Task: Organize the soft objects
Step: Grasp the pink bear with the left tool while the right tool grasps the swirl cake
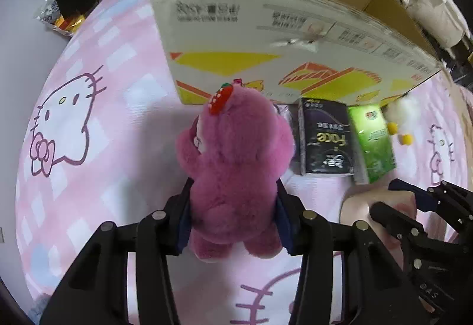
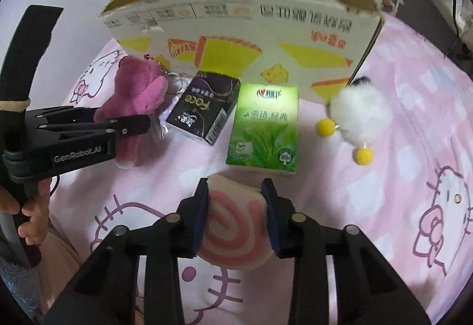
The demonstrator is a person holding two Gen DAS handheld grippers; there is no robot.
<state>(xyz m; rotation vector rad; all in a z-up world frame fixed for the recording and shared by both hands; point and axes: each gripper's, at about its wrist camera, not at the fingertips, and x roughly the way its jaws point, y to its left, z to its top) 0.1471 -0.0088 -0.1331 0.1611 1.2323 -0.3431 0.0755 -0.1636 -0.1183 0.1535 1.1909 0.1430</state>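
My left gripper (image 1: pixel 233 192) is shut on a pink plush bear (image 1: pixel 236 165) with a strawberry on its head; the bear also shows in the right wrist view (image 2: pixel 136 100), held by the left gripper (image 2: pixel 130 124). My right gripper (image 2: pixel 235 192) is shut on a pink-and-white swirl plush roll (image 2: pixel 233 224); the right gripper (image 1: pixel 396 197) shows at the lower right of the left wrist view. An open cardboard box (image 2: pixel 236 26) stands behind, also in the left wrist view (image 1: pixel 266 38). A white fluffy toy (image 2: pixel 357 112) with yellow pompoms lies at the right.
A black tissue pack (image 2: pixel 204 109) and a green tissue pack (image 2: pixel 263 129) lie in front of the box on the pink Hello Kitty bedsheet (image 2: pixel 399 165). Both packs show in the left wrist view (image 1: pixel 325 138) (image 1: pixel 372 141). Snack wrappers (image 1: pixel 59 20) lie far left.
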